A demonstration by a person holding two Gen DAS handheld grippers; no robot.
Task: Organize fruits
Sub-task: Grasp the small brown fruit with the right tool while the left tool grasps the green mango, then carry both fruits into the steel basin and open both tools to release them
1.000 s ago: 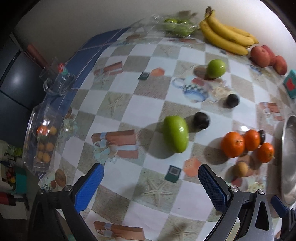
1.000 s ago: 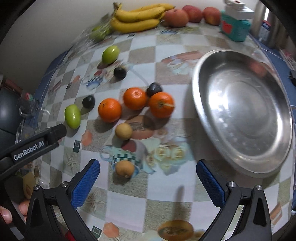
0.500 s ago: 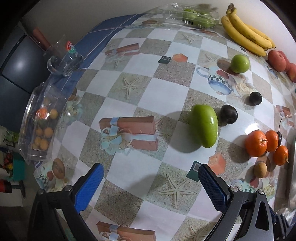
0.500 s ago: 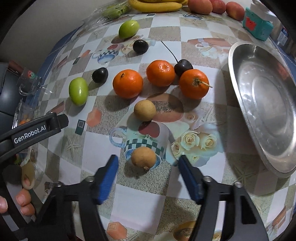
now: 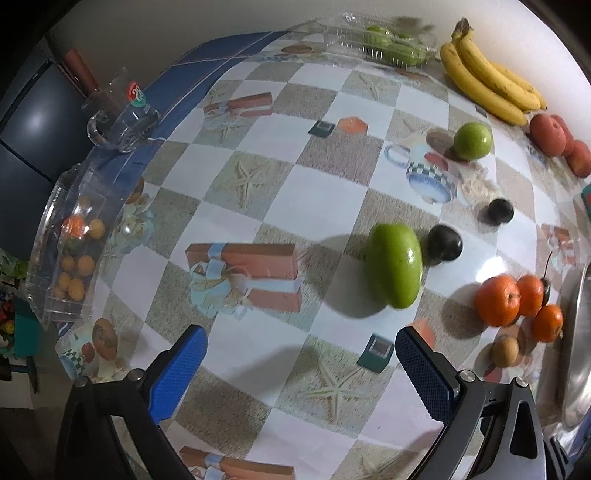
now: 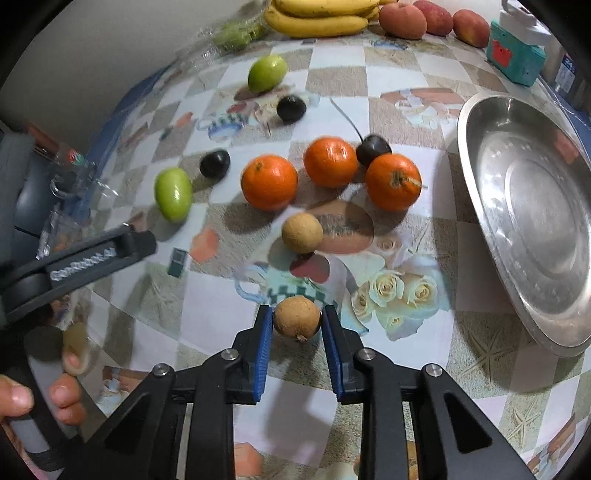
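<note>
My right gripper (image 6: 297, 314) points down at the table, its jaws closing, and both blue pads press on a small round brown fruit (image 6: 296, 320). A second brown fruit (image 6: 302, 232) lies just beyond it. Behind that are three oranges (image 6: 269, 182) with a dark plum (image 6: 373, 148) among them. A steel plate (image 6: 535, 221) sits at the right with nothing on it. My left gripper (image 5: 299, 332) hovers open over bare tablecloth. A green mango (image 5: 395, 269) and a dark plum (image 5: 445, 243) lie ahead of it to the right.
Bananas (image 6: 321, 18), red peaches (image 6: 402, 14) and a teal box (image 6: 513, 55) line the far edge. A round green fruit (image 6: 266, 72) lies mid-table. A glass mug (image 5: 118, 122) and a clear box of small fruits (image 5: 70, 251) stand at the left edge. A hand (image 6: 66, 402) holds the left gripper.
The right gripper came down over the near brown fruit and its jaws went from wide open to closed on it. The left gripper drifted slightly and stayed open.
</note>
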